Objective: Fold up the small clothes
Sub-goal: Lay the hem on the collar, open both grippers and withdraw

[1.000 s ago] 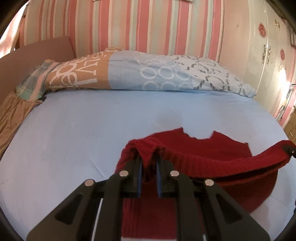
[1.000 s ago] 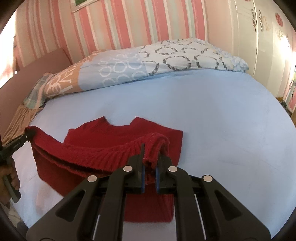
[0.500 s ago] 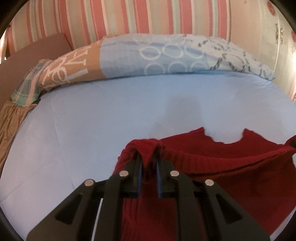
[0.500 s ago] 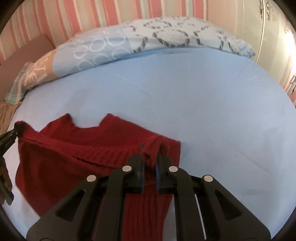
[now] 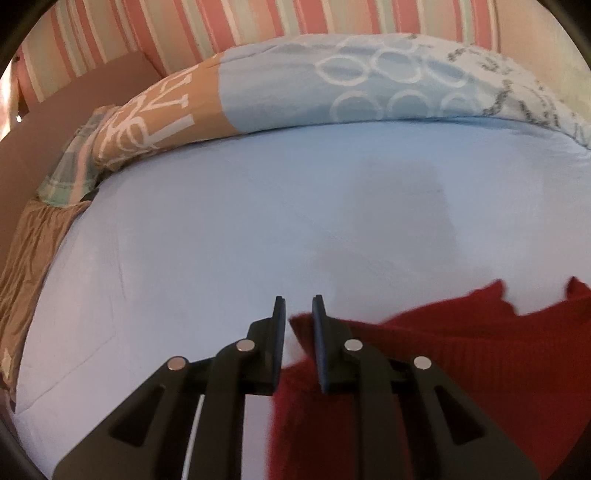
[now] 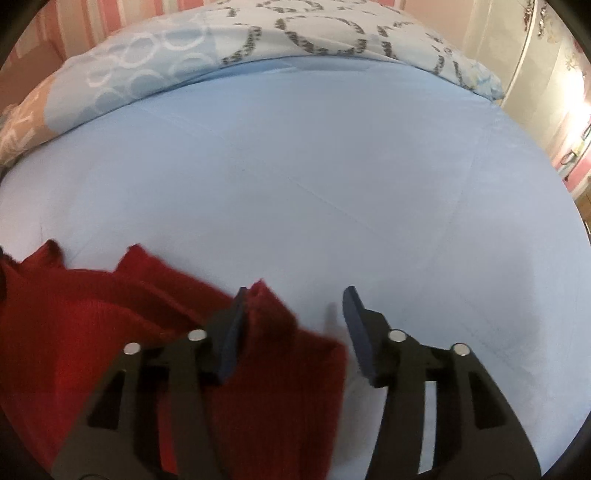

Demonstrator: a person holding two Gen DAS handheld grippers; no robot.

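A red knitted sweater (image 5: 461, 369) lies folded on the light blue bed sheet (image 5: 258, 229). It also shows in the right wrist view (image 6: 92, 332). My left gripper (image 5: 299, 306) is slightly open over the sweater's left corner; the cloth edge lies between the jaws but is not pinched. My right gripper (image 6: 293, 295) is wide open, and the sweater's right corner lies between its fingers, against the left finger (image 6: 231, 332). The sweater's neckline (image 6: 92, 262) points toward the pillows.
A patterned blue, tan and white duvet (image 5: 332, 81) lies across the head of the bed. A brown bed skirt (image 5: 26, 251) hangs at the left edge. A striped wall (image 5: 221, 26) stands behind. A cream wardrobe (image 6: 546, 55) stands at the right.
Both grippers carried the sweater's hem forward over its body and lowered it onto the bed. Both have now opened and let go, the right wider than the left.
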